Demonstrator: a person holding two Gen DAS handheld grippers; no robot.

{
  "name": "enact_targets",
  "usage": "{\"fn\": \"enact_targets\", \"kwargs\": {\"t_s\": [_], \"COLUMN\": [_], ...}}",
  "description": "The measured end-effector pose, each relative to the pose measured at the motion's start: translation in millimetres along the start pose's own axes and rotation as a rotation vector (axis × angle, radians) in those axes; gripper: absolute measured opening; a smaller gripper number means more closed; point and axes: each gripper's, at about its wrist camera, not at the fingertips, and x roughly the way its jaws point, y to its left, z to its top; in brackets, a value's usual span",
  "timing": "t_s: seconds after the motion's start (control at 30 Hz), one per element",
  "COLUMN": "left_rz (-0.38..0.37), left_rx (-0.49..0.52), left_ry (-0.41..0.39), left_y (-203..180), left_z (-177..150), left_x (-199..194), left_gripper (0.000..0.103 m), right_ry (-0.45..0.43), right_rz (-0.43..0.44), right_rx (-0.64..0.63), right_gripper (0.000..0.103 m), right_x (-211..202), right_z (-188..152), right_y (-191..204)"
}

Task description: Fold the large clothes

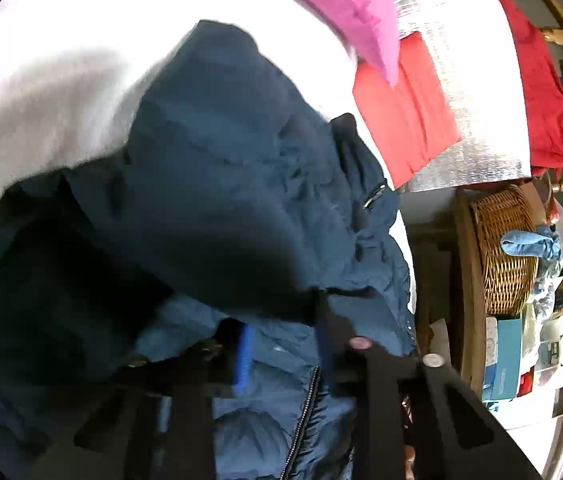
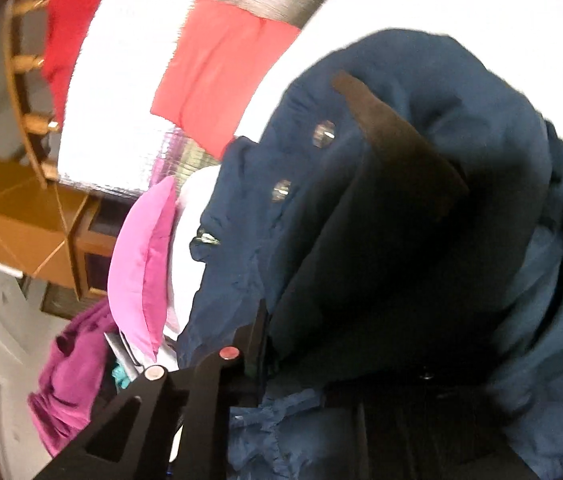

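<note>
Left wrist view: navy jacket bunched on white surface, beside red cloth. Left hand-held gripper grips jacket fabric. Right hand-held gripper buried in jacket; jaw state cannot be determined.

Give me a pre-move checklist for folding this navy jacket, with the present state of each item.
1. Left gripper holds navy jacket: ok, fabric between the jaws.
2. Right gripper holds it: cannot tell, one finger is hidden by fabric.
3. Jacket flat: not ok, bunched.
4. Zipper closed: cannot tell.
5. White surface free beside jacket: ok.
6. Pink garment clear of jacket: not ok, right beside it.
</note>
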Motion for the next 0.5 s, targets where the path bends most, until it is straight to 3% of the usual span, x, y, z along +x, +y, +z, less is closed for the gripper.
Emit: {"fn": "enact_targets", "kwargs": {"t_s": [0.17, 0.27, 0.3, 0.37, 0.4, 0.43, 0.47, 0.5], "left_rz": [0.033, 0.146, 0.155, 0.149, 0.152, 0.149, 0.145, 0.149], "left_rx": [0.076, 0.096, 0.086, 0.08, 0.083, 0.086, 0.082, 0.076], "left_ry": [-0.039, 0.008, 0.035, 0.044, 0.054, 0.07, 0.082, 0.09], "left_y": [-12.3, 2.1, 6.9, 6.0, 3.7, 0.9, -0.1, -0.9], "left_z": [-1.2, -0.4, 0.4, 2.6, 3.7, 4.9, 4.7, 3.9], "left_x": [-8.1, -1.1, 4.3, 1.8, -0.3, -2.9, -8.3, -14.4], "left_gripper": [0.021, 0.023, 0.023, 0.026, 0.034, 0.039, 0.053, 0.064], "right_ry": [-0.025, 0.006, 0.046, 0.077, 0.086, 0.107, 0.122, 0.143], "right_rz": [0.007, -0.043, -0.084, -0.077, -0.063, -0.07, -0.076, -0.071], "right_rx": [-0.051, -0.031, -0.025, -0.004, 0.005, 0.008, 0.003, -0.012], "right_gripper": [0.017, 0.018, 0.019, 0.025, 0.027, 0.037, 0.052, 0.058], "right_x": [-26.0, -13.0, -1.4, 8.9, 8.0, 5.6, 2.6, -3.3], "right_z": [-2.5, -3.2, -3.0, 0.3, 1.9, 4.2, 5.5, 7.4], "right_y": [14.4, 7.7, 0.0, -11.8, -12.0, -8.8, -7.2, -2.6]}}
